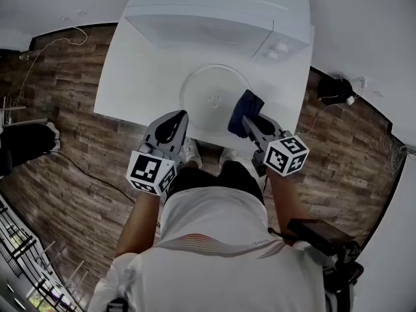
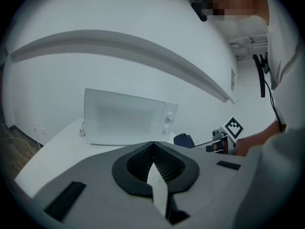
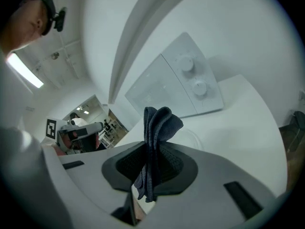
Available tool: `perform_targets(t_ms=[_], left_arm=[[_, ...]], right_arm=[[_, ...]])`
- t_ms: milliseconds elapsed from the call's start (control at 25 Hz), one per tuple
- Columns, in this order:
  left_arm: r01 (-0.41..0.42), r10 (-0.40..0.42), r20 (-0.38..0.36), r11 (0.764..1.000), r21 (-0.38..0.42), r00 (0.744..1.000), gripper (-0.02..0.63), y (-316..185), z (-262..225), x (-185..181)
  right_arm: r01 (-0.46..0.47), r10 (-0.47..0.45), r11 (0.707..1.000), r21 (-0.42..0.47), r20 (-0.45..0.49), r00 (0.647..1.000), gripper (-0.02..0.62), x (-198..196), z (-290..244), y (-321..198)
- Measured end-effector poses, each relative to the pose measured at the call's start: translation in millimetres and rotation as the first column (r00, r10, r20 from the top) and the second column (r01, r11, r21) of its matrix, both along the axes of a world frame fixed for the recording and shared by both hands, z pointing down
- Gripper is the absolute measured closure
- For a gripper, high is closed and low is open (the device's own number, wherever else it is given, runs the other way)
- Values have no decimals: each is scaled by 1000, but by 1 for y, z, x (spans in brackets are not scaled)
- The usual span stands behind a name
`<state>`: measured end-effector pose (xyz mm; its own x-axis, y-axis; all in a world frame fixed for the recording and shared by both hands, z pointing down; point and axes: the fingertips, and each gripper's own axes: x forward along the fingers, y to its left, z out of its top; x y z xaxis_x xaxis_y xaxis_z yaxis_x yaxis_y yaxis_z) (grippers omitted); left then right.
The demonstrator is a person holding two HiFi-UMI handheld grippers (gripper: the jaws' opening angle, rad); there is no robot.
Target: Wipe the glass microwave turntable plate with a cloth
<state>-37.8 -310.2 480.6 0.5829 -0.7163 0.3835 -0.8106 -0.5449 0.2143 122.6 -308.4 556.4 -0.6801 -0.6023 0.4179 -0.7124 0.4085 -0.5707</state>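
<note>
Pressing the bunched dark blue cloth (image 3: 159,128) down on one edge of the clear round glass turntable plate (image 1: 214,95) could, I judge, make it slide or tip on the white table (image 1: 130,77), since nothing steadies it. The left gripper (image 1: 171,129) hovers near the plate's near-left rim, jaws together on nothing. The right gripper (image 1: 252,123) has its jaws clamped on the cloth, which sticks up past them by the near-right rim. The plate lies flat before the white microwave oven (image 1: 214,18). Both grippers point forward, angled slightly inward.
</note>
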Motion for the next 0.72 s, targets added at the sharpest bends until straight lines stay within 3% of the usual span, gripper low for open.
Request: perform_targets(t_ms=[120, 320, 720], left_arm=[[55, -56, 8, 997, 46, 998, 595, 3, -26, -7], [72, -74, 9, 983, 168, 997, 596, 7, -80, -10], [-59, 79, -43, 935, 349, 996, 596, 39, -152, -21]], right_arm=[[24, -32, 990, 139, 55, 998, 534, -5, -48, 2], [61, -81, 947, 316, 48, 996, 534, -12, -115, 10], [15, -4, 897, 442, -25, 1000, 534, -46, -182, 52]])
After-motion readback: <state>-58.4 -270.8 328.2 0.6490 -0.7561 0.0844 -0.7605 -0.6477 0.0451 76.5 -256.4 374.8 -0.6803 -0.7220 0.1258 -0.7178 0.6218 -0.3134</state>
